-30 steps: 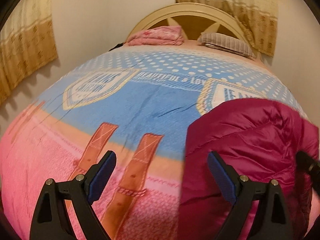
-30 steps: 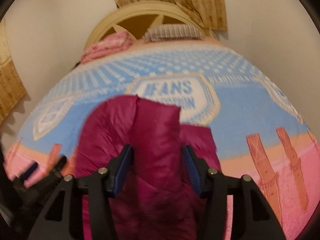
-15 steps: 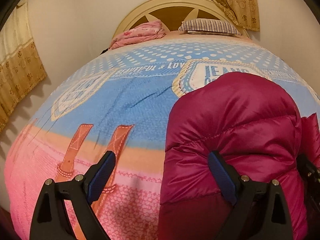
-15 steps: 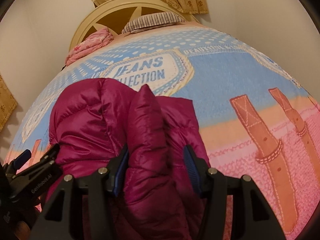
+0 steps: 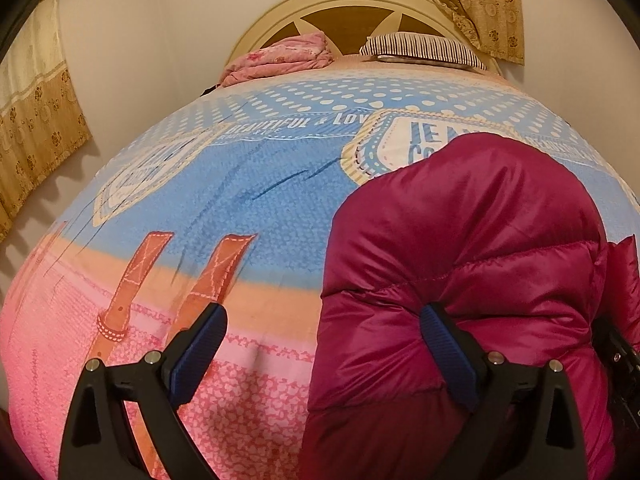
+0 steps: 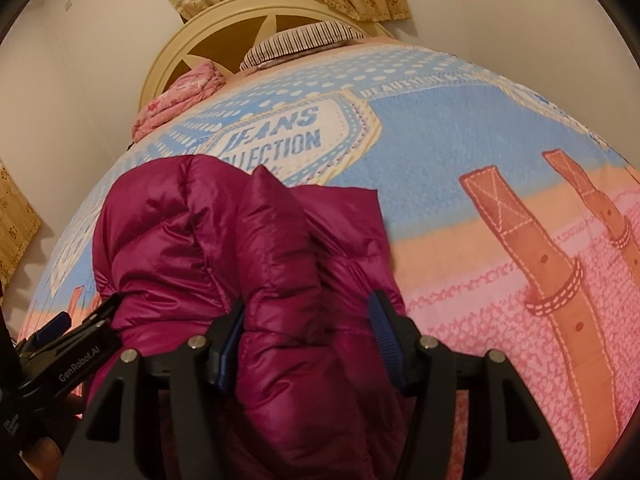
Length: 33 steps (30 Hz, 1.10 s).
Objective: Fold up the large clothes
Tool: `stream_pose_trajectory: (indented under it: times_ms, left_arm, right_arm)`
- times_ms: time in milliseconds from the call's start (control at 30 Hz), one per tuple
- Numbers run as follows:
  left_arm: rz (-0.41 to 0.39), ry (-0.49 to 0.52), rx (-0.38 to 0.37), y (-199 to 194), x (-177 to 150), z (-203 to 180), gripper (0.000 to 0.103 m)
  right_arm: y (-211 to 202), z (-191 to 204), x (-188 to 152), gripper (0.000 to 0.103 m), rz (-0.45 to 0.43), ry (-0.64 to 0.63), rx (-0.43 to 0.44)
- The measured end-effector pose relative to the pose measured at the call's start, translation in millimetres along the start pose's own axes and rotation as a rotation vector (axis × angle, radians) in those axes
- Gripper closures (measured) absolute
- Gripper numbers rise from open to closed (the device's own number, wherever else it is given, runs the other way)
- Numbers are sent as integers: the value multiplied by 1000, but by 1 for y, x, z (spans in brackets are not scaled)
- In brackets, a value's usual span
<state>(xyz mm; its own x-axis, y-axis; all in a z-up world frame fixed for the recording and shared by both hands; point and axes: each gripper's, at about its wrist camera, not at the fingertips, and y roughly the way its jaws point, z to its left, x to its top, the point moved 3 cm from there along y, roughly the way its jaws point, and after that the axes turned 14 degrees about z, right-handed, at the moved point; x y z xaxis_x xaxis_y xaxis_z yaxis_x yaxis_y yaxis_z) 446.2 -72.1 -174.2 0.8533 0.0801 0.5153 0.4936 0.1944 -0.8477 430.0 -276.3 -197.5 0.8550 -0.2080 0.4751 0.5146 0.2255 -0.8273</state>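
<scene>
A magenta puffer jacket (image 5: 460,264) lies bunched on the bed at the right of the left wrist view. It also shows in the right wrist view (image 6: 240,240), centre-left. My left gripper (image 5: 320,344) is open; its right finger presses against the jacket's side and its left finger hangs over the bedspread. My right gripper (image 6: 308,336) is shut on a thick fold of the jacket between its blue pads. The left gripper shows at the lower left of the right wrist view (image 6: 68,336).
The bed carries a blue, orange and pink printed bedspread (image 5: 200,216). A folded pink blanket (image 5: 280,58) and a striped pillow (image 5: 420,48) lie by the cream headboard (image 5: 344,4). Curtains (image 5: 36,120) hang on the walls.
Both grippers have moved closer to the bed and the jacket. The jacket fills more of both views. The right gripper keeps its hold on the fold.
</scene>
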Motion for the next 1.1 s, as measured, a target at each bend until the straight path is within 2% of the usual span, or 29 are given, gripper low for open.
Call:
stream_pose_trajectory:
  times_ms: [400,900,1000,1100]
  left_arm:
    - [4,3,10,5,-2,-3,4]
    - [22,5,-13,8,-2,0,3]
    - [30,-1,-78,-4,-8,11,4]
    - [42,-16,-182,-16,-23,26,4]
  right_arm:
    - [5,-3,-1,41,9,7,0]
    - [11,-7,-1,36,35,19,5]
    - [9,-8,0,34,55,-2,10]
    - [4,-17,-3,27,80,19,58]
